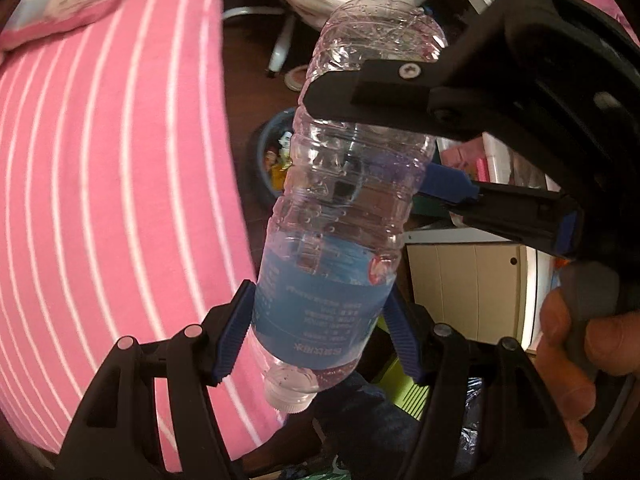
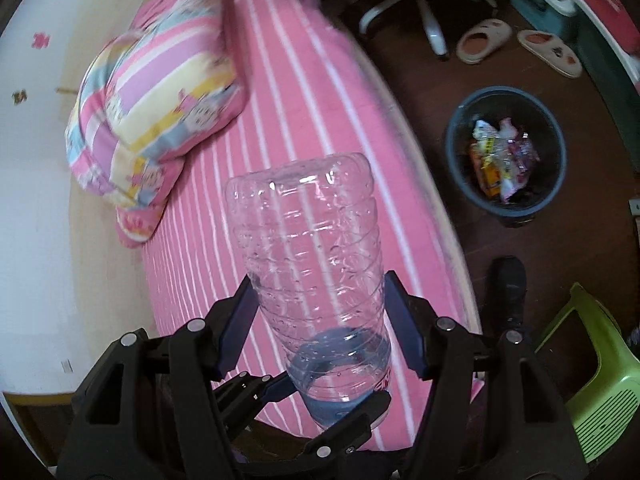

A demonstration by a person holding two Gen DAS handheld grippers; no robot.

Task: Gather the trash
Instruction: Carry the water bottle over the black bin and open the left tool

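The bottle point(image 2: 316, 264) is clear, glossy, ribbed plastic with a smooth blue label point(image 1: 316, 304). The bedsheet point(image 2: 296, 92) is matt striped cloth; the bin point(image 2: 556, 160) is dull plastic.

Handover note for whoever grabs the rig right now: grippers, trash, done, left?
Left gripper: shut on the plastic bottle at its blue label, cap end toward the camera.
Right gripper: its fingers sit either side of the same bottle's clear ribbed middle, looks shut on it too.
Bottle is in the air over the pink striped bed, mid-handoff.
Trash bin stands on the floor right of the bed and already holds wrappers.
Done: bottle picked up.
Left: let go with one gripper, carry the bottle to the bin, drop it in.
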